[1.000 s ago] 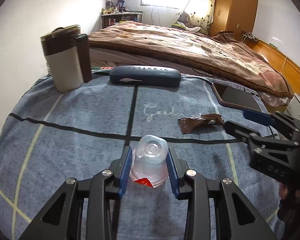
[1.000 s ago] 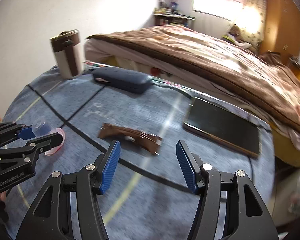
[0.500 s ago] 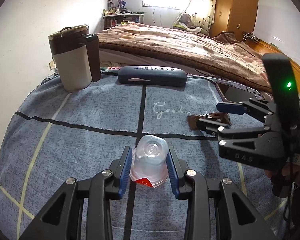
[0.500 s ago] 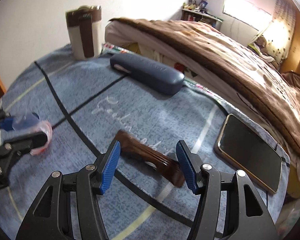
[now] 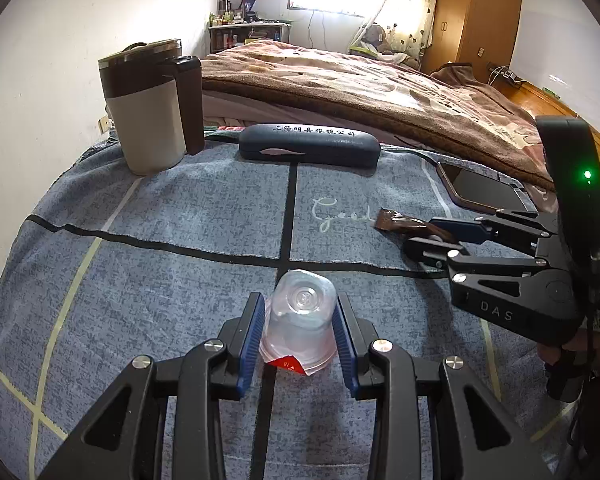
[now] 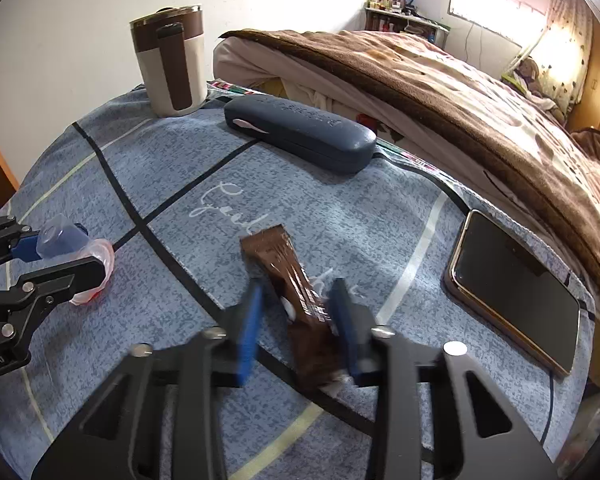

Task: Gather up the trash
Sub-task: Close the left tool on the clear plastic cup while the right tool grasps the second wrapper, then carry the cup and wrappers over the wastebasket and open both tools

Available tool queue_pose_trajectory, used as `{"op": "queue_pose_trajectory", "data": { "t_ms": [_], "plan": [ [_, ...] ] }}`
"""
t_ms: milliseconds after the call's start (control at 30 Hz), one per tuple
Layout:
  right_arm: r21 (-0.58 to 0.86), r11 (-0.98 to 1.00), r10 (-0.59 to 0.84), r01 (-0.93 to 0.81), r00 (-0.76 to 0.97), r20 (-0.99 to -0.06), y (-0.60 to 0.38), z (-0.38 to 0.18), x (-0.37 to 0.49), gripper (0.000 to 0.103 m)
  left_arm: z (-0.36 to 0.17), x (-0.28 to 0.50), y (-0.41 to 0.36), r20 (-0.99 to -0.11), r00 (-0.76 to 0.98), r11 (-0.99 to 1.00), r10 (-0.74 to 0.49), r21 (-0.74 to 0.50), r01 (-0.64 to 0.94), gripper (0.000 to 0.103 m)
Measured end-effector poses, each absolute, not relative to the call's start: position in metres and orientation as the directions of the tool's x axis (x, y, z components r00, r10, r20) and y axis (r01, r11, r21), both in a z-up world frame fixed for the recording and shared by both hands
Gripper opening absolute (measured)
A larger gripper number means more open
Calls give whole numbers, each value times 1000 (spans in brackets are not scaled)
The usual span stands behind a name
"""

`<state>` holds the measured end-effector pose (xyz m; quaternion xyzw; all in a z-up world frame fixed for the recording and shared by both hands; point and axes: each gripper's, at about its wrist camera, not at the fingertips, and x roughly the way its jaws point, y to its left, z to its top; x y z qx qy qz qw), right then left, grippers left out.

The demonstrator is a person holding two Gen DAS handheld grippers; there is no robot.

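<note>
Here, clear plastic cup (image 5: 302, 320), upside-down, empty.

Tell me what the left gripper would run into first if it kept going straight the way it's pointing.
The left gripper, shut on the clear plastic cup, points down at the blue tablecloth. It would probably press the cup into the cloth just ahead, well short of the glasses case; depth is hard to judge.
</note>
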<state>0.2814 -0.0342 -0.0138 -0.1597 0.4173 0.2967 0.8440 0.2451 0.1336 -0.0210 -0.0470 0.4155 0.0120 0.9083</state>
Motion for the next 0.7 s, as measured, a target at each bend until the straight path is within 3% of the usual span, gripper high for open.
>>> {"op": "queue_pose_trajectory", "data": {
  "t_ms": [100,700],
  "plan": [
    [-37,769,361,-638,482,-798,-31,-14,280,21,-21,245,133,-755,655,995,-17,-76,-61,36],
    [16,831,367,-555,528,-766,-55,2,248,20,-7,226,125,-735,678,998,-8,-53,-46,36]
  ]
}}
